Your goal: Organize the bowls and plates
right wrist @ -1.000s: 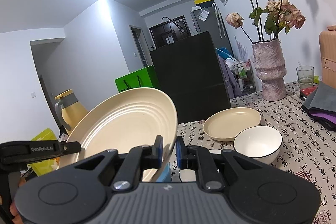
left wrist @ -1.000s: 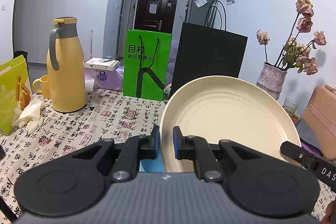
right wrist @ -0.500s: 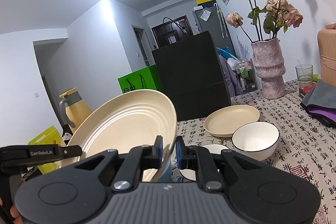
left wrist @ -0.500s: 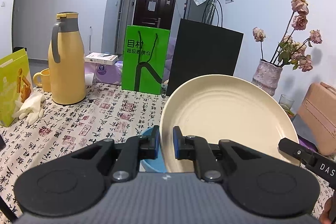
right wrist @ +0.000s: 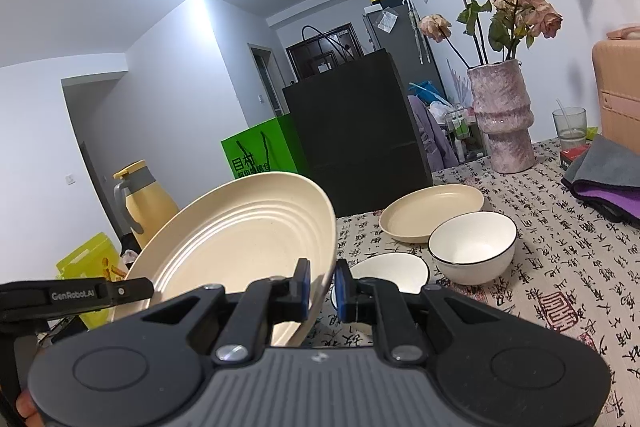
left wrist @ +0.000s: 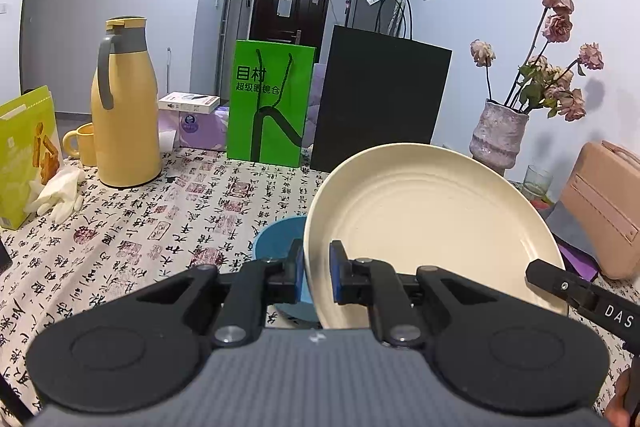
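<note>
Both grippers hold one large cream plate point(left wrist: 432, 235) point(right wrist: 240, 243), tilted on edge above the table. My left gripper point(left wrist: 316, 275) is shut on its left rim, and my right gripper point(right wrist: 320, 285) is shut on its right rim. A blue bowl point(left wrist: 276, 239) sits on the table just below and left of the plate. To the right lie a second cream plate point(right wrist: 432, 213), a white bowl with a dark rim point(right wrist: 474, 247) and another white bowl point(right wrist: 390, 273) partly hidden behind my right gripper.
A yellow thermos point(left wrist: 126, 103), yellow mug point(left wrist: 82, 143), green bag point(left wrist: 270, 103) and black bag point(left wrist: 380, 99) stand at the back. A flower vase point(right wrist: 504, 115), a glass point(right wrist: 570, 123), folded cloths point(right wrist: 608, 171) and a tan case point(left wrist: 604, 207) crowd the right side.
The plate, held by both grippers, has sunk a little toward the table. The blue bowl has come into view under its left edge.
</note>
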Motion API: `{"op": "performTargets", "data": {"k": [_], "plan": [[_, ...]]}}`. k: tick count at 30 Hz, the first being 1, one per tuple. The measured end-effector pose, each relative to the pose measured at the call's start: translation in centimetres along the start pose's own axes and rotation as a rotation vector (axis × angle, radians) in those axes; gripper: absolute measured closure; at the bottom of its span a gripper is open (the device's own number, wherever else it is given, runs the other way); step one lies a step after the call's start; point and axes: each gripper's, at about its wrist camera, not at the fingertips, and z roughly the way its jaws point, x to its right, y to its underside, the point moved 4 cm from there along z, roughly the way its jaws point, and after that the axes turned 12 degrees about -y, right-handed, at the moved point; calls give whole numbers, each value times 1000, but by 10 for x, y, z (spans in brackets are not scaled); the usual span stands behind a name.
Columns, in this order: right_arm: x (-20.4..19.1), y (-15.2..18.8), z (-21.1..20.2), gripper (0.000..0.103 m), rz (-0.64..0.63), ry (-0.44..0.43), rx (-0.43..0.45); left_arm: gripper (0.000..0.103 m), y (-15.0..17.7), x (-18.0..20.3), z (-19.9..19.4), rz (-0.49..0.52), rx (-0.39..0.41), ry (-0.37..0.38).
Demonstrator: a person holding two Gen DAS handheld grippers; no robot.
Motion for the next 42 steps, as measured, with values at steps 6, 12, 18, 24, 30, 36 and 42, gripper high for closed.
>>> {"op": "performTargets", "data": {"k": [6,12,18,24,30,36,42], "plan": [[3,5,-7,90,8,1,-4,91,8,5,-5,10,-2,1],[7,10,-13,90,13,3,-11,91,14,8,-9,19,-9,1],[11,15,-17,90,18,4,-19,91,20,10,-10,24,-21,1],[14,20,-19,90,24,10,-27,91,27,11,-7,32,-39,2],[16,25,-19,90,29,17,-41,91,35,12,-4,35,-59,1],[19,30,-18,90,33,25,-55,91,42,12,1,42,-80,0],[22,34,-18,90,38,32,-68,91,47,12,5,51,-94,2]]}}
